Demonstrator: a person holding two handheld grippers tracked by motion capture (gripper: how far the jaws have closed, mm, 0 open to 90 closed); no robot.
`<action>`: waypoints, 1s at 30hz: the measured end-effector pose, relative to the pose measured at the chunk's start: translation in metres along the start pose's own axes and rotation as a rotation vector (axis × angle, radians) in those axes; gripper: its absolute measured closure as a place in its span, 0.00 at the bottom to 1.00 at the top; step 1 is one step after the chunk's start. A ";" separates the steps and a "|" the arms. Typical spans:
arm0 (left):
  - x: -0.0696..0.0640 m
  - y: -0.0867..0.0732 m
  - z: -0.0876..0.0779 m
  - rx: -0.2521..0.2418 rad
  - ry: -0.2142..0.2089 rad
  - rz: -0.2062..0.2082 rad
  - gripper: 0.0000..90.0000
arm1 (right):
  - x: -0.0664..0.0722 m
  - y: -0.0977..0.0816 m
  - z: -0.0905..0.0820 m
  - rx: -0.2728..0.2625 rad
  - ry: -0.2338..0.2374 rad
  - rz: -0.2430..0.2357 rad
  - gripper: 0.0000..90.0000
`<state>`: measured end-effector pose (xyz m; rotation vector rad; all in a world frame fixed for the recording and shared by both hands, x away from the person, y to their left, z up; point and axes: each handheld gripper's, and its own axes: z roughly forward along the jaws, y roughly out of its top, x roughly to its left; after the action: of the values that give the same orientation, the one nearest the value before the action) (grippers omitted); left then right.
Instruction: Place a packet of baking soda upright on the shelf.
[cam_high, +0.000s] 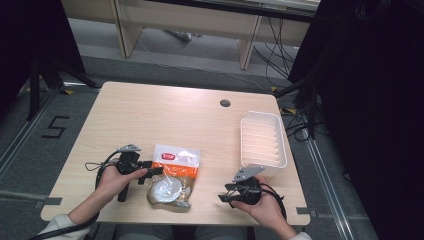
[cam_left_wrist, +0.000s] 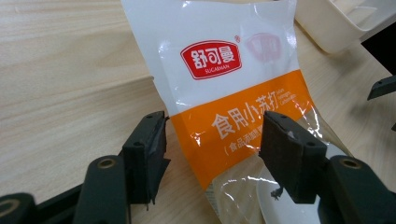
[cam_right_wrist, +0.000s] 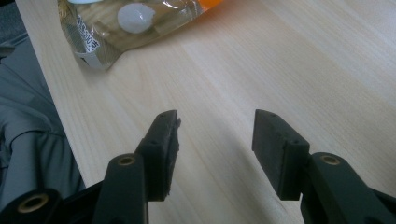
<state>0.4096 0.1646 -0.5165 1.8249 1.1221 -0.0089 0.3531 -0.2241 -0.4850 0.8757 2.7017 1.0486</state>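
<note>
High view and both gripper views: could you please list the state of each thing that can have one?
White and orange plastic snack bag: sealed, lying flat on the table, ungripped.
White ribbed plastic tray: upright, empty.
Left gripper: open, jaws either side of the bag's orange band.
Right gripper: open, holding nothing, over bare light wooden table.

I see lab: cables (cam_high: 280, 55) and stands (cam_high: 42, 75) around table (cam_high: 150, 115), taped floor number (cam_high: 54, 127) beside it.
</note>
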 end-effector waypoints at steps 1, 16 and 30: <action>0.000 0.000 0.000 0.000 0.000 0.000 0.47 | 0.000 0.000 0.000 0.000 0.000 0.000 0.57; 0.007 0.003 0.005 0.002 -0.059 -0.037 0.64 | 0.001 0.000 -0.001 0.025 0.007 0.010 0.57; -0.005 0.005 -0.004 -0.007 -0.076 0.067 0.90 | 0.000 -0.001 0.000 0.019 -0.002 0.004 0.57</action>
<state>0.4086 0.1634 -0.5086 1.8400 1.0063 -0.0344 0.3526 -0.2240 -0.4857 0.8856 2.7139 1.0237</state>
